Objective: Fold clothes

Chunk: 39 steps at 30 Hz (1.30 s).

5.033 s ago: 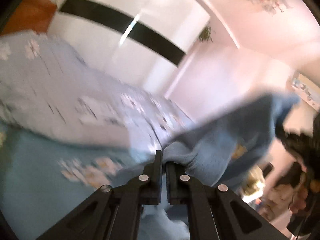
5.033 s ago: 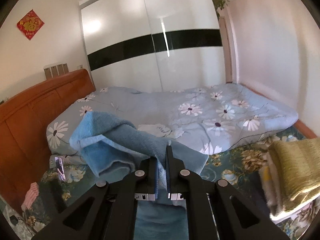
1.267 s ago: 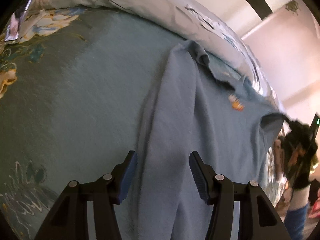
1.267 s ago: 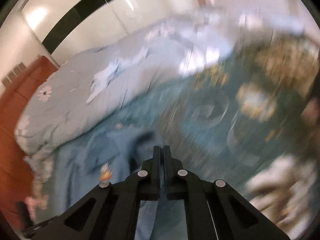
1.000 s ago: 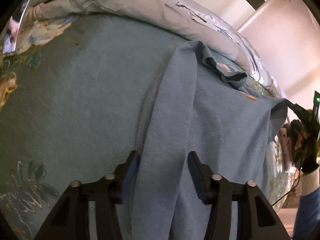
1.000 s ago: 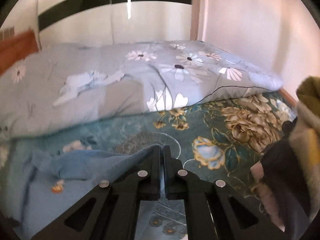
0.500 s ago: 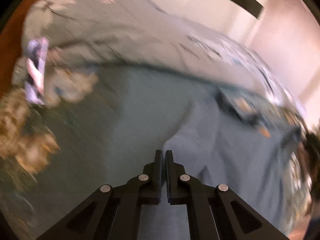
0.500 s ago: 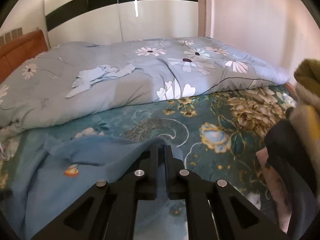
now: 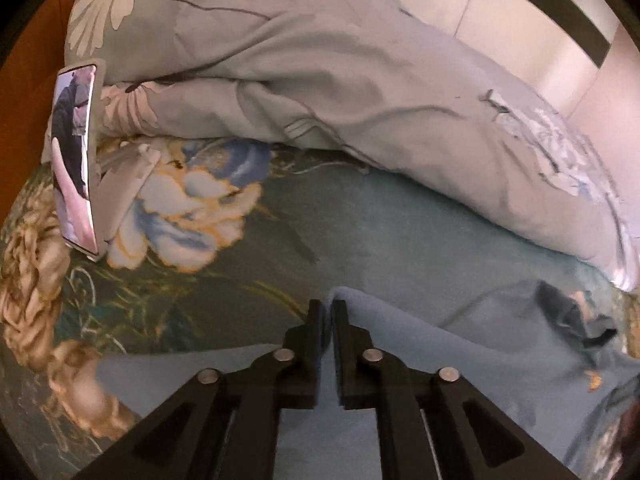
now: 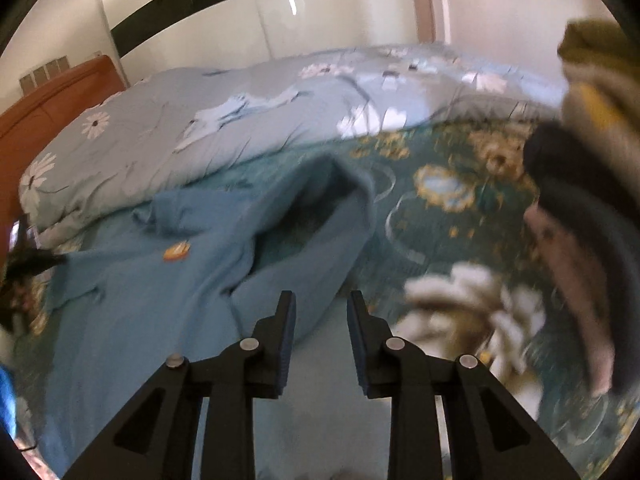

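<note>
Your left wrist camera: low over the floral bedsheet [image 9: 168, 280], facing the rolled duvet [image 9: 360, 92]. Your right wrist camera: seemingly higher, facing duvet and wardrobe [image 10: 340, 12]. Shared: blue shirt [image 9: 460, 344] [image 10: 160, 300], duvet.

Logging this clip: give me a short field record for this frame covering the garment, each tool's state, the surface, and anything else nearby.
garment: blue shirt, spread on the bed, rumpled, small orange emblem facing up
left tool: shut on a corner of the blue shirt
right tool: open, above the shirt's edge, holding nothing
surface: teal floral bedspread
behind: grey daisy-print duvet, bunched along the far side
other: phone propped against the duvet, screen lit; pile of clothes at right, blurred
</note>
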Tool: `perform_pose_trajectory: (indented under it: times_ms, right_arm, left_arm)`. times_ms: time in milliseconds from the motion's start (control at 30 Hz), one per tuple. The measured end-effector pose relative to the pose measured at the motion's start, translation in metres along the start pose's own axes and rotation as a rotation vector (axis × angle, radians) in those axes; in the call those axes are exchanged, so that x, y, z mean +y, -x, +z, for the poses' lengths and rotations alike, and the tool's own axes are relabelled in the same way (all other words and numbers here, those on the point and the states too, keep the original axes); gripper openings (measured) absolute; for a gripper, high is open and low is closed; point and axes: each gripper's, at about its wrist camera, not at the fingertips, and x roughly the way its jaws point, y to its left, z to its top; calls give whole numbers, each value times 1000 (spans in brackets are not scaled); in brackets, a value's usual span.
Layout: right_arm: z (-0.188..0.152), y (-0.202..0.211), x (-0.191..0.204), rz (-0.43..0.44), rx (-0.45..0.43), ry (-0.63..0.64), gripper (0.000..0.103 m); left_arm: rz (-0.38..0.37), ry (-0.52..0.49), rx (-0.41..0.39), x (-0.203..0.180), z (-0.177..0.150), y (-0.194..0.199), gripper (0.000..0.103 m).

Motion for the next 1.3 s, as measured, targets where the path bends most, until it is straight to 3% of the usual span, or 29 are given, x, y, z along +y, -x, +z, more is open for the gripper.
perform_pose_trajectory:
  times_ms: [100, 200, 300, 367, 467, 600, 633, 667, 700, 767, 800, 1067, 1300]
  right_arm:
    - [-22, -1, 3, 74, 50, -14, 30]
    - [-48, -8, 8, 141, 116, -35, 32]
    - [-71, -17, 13, 191, 172, -60, 32]
    - [-81, -21, 18, 215, 184, -71, 32]
    - [-90, -20, 22, 236, 177, -84, 32]
    - [-100, -14, 28, 263, 168, -91, 32]
    - [-103, -12, 29, 267, 168, -95, 27]
    - [-106, -11, 29, 270, 168, -99, 21]
    - [-109, -10, 28, 283, 173, -115, 7]
    - [-114, -8, 24, 309, 171, -159, 7]
    - [-115, -5, 23, 313, 168, -169, 7]
    - [-123, 35, 22, 358, 104, -161, 6]
    - [-147, 41, 6, 347, 133, -173, 6]
  left_arm:
    - [-34, 0, -32, -6, -24, 25, 48]
    - [-103, -9, -45, -12, -58, 50, 60]
    - [-262, -49, 63, -23, -109, 55, 60]
    - [-328, -69, 134, -30, -144, 53, 60]
    - [-364, -94, 215, -41, -187, 48, 60]
    - [-361, -136, 194, -50, -215, 58, 60]
    - [-368, -134, 199, -51, -219, 59, 60]
    - [-375, -132, 203, -53, -223, 59, 60]
    - [-382, -130, 207, -54, -226, 60, 56]
    - [-360, -139, 194, -58, -231, 64, 29]
    - [-378, -124, 207, -58, -233, 63, 8]
    - [-394, -87, 146, -50, -247, 98, 5]
    - [-385, -102, 182, -42, -256, 95, 9]
